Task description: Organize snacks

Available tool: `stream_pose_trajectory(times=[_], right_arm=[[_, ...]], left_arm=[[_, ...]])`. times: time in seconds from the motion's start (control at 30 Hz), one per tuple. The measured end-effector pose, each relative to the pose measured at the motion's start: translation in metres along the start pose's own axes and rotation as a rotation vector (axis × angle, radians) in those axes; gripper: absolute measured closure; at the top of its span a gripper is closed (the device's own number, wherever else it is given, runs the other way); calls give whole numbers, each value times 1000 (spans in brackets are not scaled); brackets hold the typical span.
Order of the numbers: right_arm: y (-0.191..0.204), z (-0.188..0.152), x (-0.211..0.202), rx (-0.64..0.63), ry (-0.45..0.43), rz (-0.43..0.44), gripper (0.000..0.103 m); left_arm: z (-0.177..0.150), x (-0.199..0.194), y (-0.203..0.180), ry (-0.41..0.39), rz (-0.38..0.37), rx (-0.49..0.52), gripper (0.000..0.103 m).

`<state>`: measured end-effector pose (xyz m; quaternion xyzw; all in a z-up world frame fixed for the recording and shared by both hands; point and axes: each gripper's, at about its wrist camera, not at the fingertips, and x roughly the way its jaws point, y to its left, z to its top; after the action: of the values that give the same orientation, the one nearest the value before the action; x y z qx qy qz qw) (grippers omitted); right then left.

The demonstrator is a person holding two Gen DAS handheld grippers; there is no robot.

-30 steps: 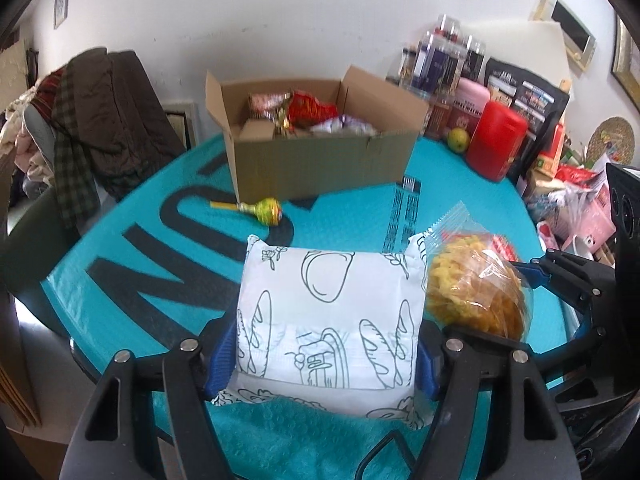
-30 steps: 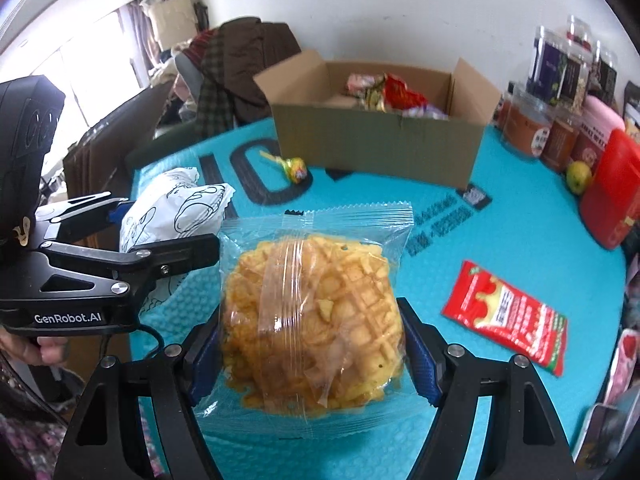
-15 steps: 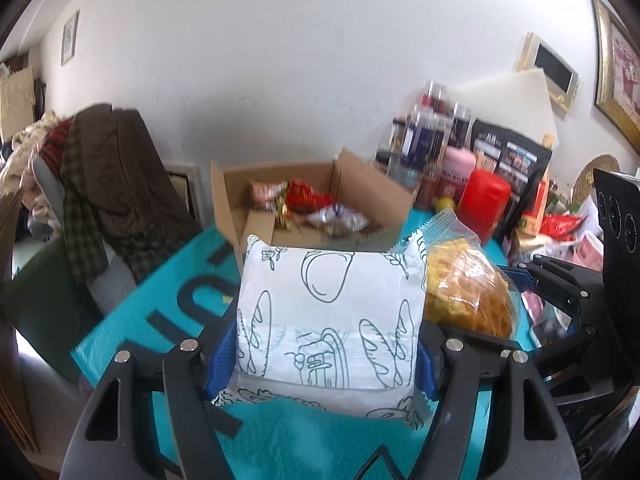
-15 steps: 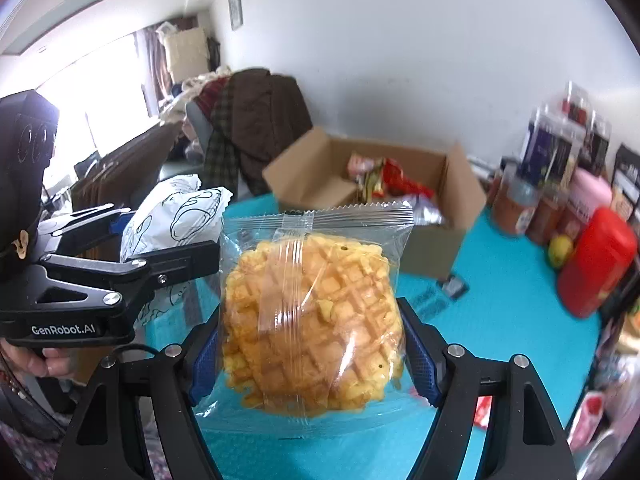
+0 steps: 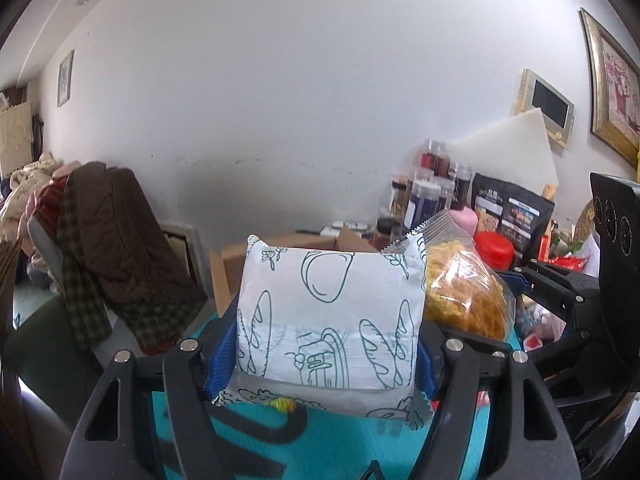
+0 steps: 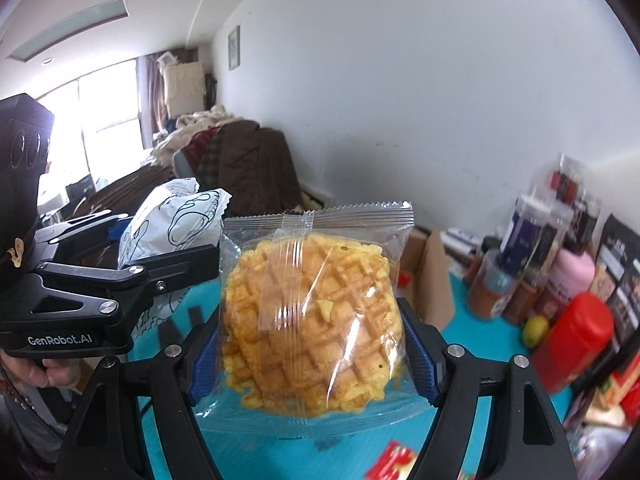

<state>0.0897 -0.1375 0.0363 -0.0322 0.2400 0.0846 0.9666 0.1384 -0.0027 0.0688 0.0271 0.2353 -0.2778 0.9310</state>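
Observation:
My left gripper [image 5: 326, 352] is shut on a white bread packet with line drawings [image 5: 330, 316], held up above the teal table. My right gripper [image 6: 312, 354] is shut on a clear packet holding a yellow pineapple bun [image 6: 312, 320], held up beside it. Each packet also shows in the other view: the bun [image 5: 464, 296] to the right of the white packet, the white packet [image 6: 176, 224] to the left of the bun. The open cardboard box [image 5: 276, 248] stands behind, mostly hidden by the packets; its right flap shows in the right wrist view [image 6: 428, 276].
Jars and bottles [image 5: 428, 196], a red canister [image 6: 576, 336], a pink bottle [image 6: 572, 272] and dark snack bags [image 5: 508, 216] crowd the table's right back. A red sachet [image 6: 396, 460] lies on the teal cover [image 6: 480, 336]. A chair with clothes [image 5: 104, 236] stands at the left.
Both grippers have risen and tilted up with their packets still held. The box and table have dropped low in both views, and the wall now fills most of them.

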Motion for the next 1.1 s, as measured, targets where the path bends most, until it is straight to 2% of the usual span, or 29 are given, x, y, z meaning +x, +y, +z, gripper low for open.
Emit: stream_pose_trajectory(times=[0.27,0.5,0.73,1.1], right_arm=[[-23,32,30,-3,-29,-37,26],[-51,52,73,8,-18,-54,26],[-67,59,118,14,26,-64,26],[-92,49,202,51,168,-26,26]], left_arm=[[32,39,7,-28,-8,29,33],[51,89,22,-12,-15,42,33],[56,147,41,48,-20,26,33],[41,227,65,186,30,-1,33]])
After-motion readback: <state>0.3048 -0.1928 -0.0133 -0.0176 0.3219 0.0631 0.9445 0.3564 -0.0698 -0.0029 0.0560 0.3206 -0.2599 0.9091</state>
